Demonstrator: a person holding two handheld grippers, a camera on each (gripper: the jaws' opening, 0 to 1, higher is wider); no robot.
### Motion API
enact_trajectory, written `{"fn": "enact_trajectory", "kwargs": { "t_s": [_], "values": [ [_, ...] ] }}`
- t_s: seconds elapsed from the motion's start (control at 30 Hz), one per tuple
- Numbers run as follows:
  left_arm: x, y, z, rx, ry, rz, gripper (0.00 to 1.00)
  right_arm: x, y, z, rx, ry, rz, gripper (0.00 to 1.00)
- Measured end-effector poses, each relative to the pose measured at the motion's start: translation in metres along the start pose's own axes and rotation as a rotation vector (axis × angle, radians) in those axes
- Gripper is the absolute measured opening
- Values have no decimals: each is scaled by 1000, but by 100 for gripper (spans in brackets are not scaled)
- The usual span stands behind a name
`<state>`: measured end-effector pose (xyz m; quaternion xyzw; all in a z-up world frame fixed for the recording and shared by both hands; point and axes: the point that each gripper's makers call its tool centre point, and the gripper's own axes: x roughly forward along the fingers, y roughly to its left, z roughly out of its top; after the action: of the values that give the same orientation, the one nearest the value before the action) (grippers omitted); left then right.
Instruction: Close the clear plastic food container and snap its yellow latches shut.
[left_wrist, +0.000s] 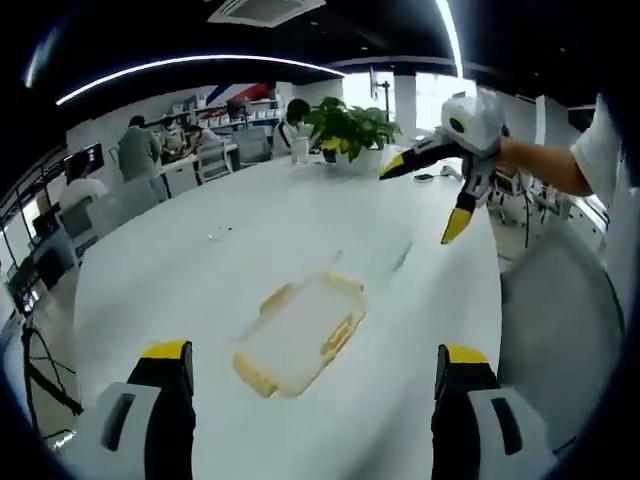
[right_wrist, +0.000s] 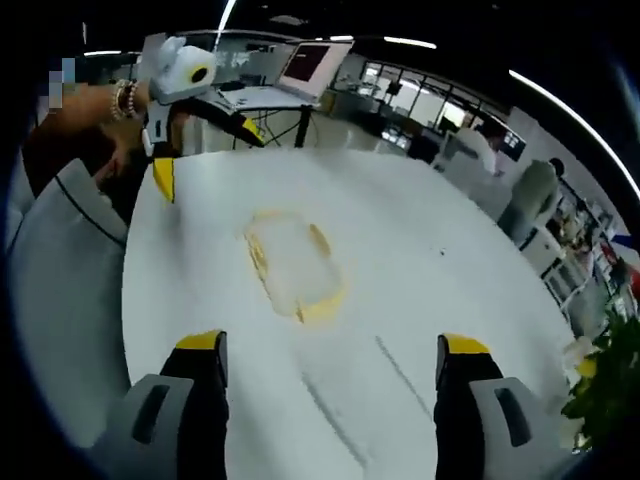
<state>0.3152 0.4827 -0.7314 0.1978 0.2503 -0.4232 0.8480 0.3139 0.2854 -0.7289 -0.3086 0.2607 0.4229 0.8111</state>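
A clear plastic food container (left_wrist: 300, 335) with yellow latches (left_wrist: 337, 337) lies flat on a white table (left_wrist: 400, 400). Both the left gripper (left_wrist: 312, 370) and right gripper (right_wrist: 328, 360) hover above it, jaws spread, holding nothing. Approach step; next, descend onto a latch.

The left gripper view looks down and forward from above the near edge of a white table (left_wrist: 300, 220), facing a potted plant (left_wrist: 350, 128) and people at desks along the upper left of the frame. The right gripper view looks from the opposite side, also raised and tilted down, facing a monitor (right_wrist: 312, 62) at upper centre. Both stand well off the tabletop. Both share the clear food container (left_wrist: 300, 335) (right_wrist: 295, 262) at mid-frame, and each catches the other gripper: right gripper (left_wrist: 425, 200) at upper right, left gripper (right_wrist: 205, 150) at upper left.
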Motion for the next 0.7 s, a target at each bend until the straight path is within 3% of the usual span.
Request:
{"fn": "enact_trajectory", "kwargs": {
  "t_s": [0.2,0.27,0.37,0.57,0.7],
  "values": [
    [14,18,-12,79,132,-72,99,26,1,11,-117,31,100,79],
    [21,28,-13,154,165,-86,99,37,-4,12,-146,55,117,80],
    [28,35,-17,178,219,-118,99,48,-7,13,-181,78,142,80],
    [44,36,-33,265,332,-223,99,73,-3,4,-212,120,236,78],
    [54,33,-44,294,387,-294,99,89,-2,-7,-164,156,296,82]
  ]
}}
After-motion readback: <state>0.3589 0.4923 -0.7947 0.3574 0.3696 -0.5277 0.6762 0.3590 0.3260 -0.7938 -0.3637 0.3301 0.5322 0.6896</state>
